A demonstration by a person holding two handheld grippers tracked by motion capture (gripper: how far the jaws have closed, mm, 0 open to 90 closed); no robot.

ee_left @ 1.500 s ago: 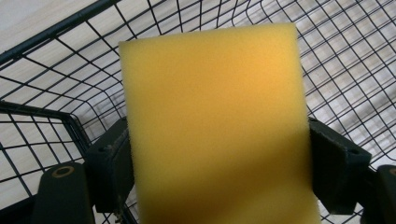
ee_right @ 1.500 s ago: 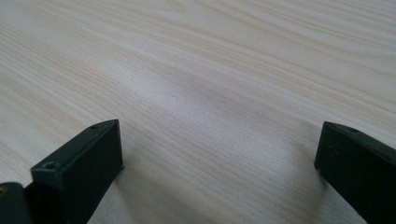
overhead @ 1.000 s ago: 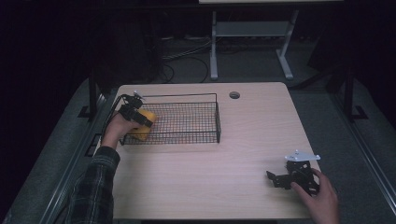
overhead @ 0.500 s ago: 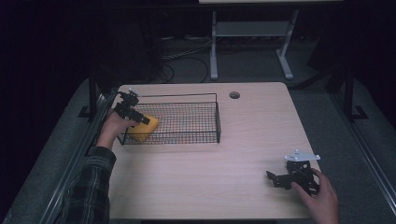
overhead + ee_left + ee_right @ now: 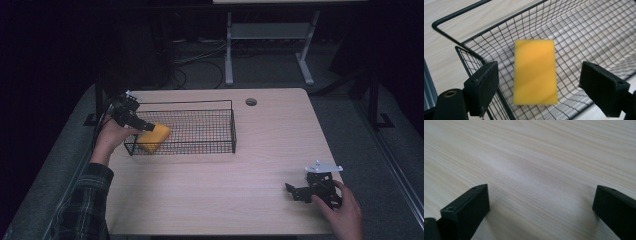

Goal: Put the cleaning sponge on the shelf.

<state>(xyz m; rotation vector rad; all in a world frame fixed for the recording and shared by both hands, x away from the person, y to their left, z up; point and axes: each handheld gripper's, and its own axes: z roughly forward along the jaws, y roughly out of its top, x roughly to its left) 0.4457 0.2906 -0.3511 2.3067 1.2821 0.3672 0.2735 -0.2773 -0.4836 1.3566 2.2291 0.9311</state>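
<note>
Here the left hand-held gripper (image 5: pixel 537 82) hovers agape over the sponge (image 5: pixel 535 72).

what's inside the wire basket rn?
One yellow sponge at the left end of the wire basket, seen between the open left gripper jaws, not touching them. The rest of the mesh floor looks bare. What's under the sponge is hidden.

Sponge (image 5: pixel 153 137) in basket's (image 5: pixel 220 104) left end

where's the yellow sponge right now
In the high view the yellow sponge is at the left end of the wire basket, by its near-left corner; in the left gripper view it sits between the open left tool's jaws, untouched.
</note>
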